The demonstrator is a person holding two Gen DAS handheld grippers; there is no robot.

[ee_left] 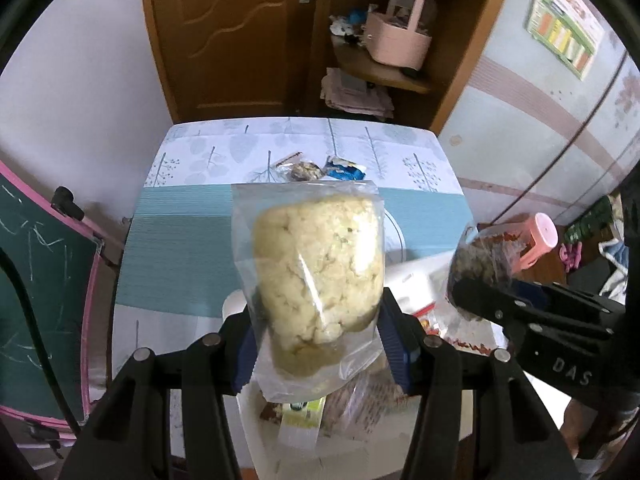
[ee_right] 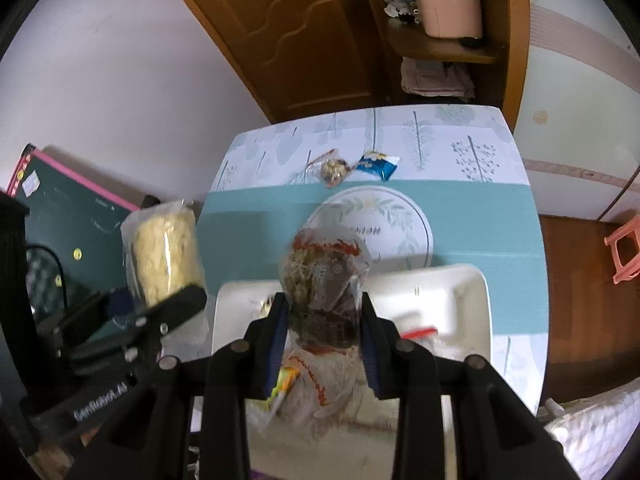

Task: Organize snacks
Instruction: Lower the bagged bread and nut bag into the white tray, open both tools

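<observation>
My left gripper (ee_left: 320,320) is shut on a clear bag holding a pale yellow puffed cake (ee_left: 318,268), held upright above the table; the bag also shows at the left of the right wrist view (ee_right: 164,256). My right gripper (ee_right: 322,316) is shut on a clear snack bag with brown contents and red print (ee_right: 324,280), held above a white bin (ee_right: 460,292). That bag and gripper show at the right of the left wrist view (ee_left: 480,268). The bin holds several packets (ee_right: 316,392). Two small snacks, a nut packet (ee_right: 334,170) and a blue packet (ee_right: 378,165), lie farther back on the table.
The table has a teal and white leaf-print cloth (ee_right: 480,208) with a round emblem (ee_right: 384,216). A green chalkboard with a pink frame (ee_left: 44,288) stands at the left. A wooden door and a shelf with a pink basket (ee_left: 396,36) are behind. A pink stool (ee_right: 624,248) stands at the right.
</observation>
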